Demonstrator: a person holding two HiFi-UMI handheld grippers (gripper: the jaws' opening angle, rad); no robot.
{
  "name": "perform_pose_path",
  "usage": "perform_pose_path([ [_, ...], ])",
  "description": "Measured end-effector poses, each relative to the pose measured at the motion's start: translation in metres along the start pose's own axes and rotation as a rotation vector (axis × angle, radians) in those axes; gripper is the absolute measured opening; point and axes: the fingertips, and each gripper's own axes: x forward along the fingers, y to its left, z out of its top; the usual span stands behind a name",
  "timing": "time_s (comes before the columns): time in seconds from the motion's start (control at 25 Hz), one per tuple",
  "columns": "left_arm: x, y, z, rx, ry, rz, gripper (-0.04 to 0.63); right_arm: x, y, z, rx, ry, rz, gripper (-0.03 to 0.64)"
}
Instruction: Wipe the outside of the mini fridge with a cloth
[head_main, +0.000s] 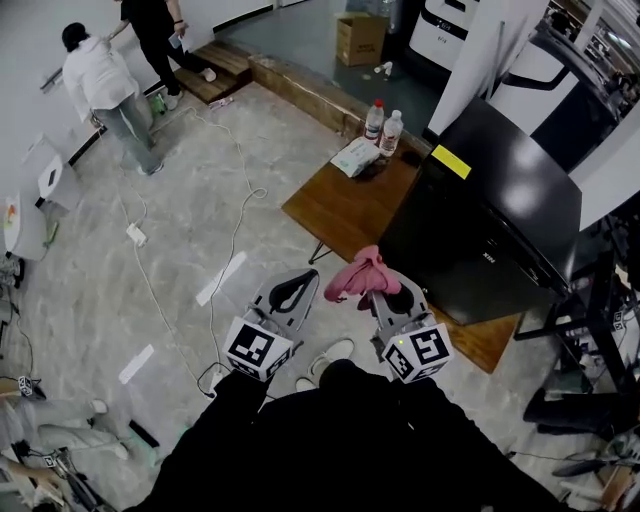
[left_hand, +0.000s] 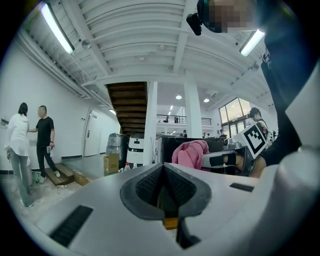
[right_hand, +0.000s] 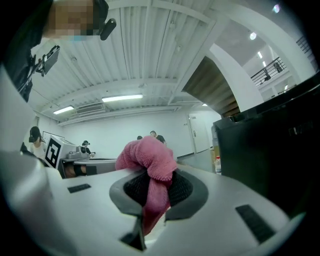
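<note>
The right gripper (head_main: 386, 298) clamps the pink cloth (head_main: 358, 275) (bunched above its jaws); left gripper (head_main: 299, 284) closed, empty.

- The mini fridge (head_main: 500, 200), black and glossy with a yellow label on its top, is standing upright on the wooden tabletop (head_main: 340, 210) at the right.
- The pink cloth (head_main: 358, 275) is hanging bunched, pinched in the right gripper (head_main: 385, 298), near the fridge's left face.
</note>
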Motion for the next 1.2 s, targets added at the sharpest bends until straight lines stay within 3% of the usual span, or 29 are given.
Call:
perform_pose_path([
  [0.12,0.03,0.029,0.009,0.034,0.003,-0.012,0.006,0.032,-0.025,0.01,0.015,-0.045,-0.042,0.052],
  [0.28,0.068,0.063,0.025,0.091,0.002,-0.013,0.005,0.074,-0.039,0.02,0.003,-0.063,-0.02,0.052],
  [0.48,0.109,0.101,0.032,0.1,0.003,-0.021,0.005,0.11,-0.054,0.029,0.017,-0.068,0.011,0.052],
  [0.76,0.161,0.157,0.023,0.08,0.009,-0.075,0.005,0.171,-0.079,0.022,0.118,-0.071,-0.047,0.052],
  [0.96,0.229,0.21,0.022,0.069,-0.029,-0.204,0.005,0.229,-0.121,0.023,0.181,-0.113,-0.187,0.054],
  [1.2,0.309,0.262,0.038,0.08,-0.059,-0.422,0.005,0.291,-0.19,0.038,0.258,-0.202,-0.415,0.052],
])
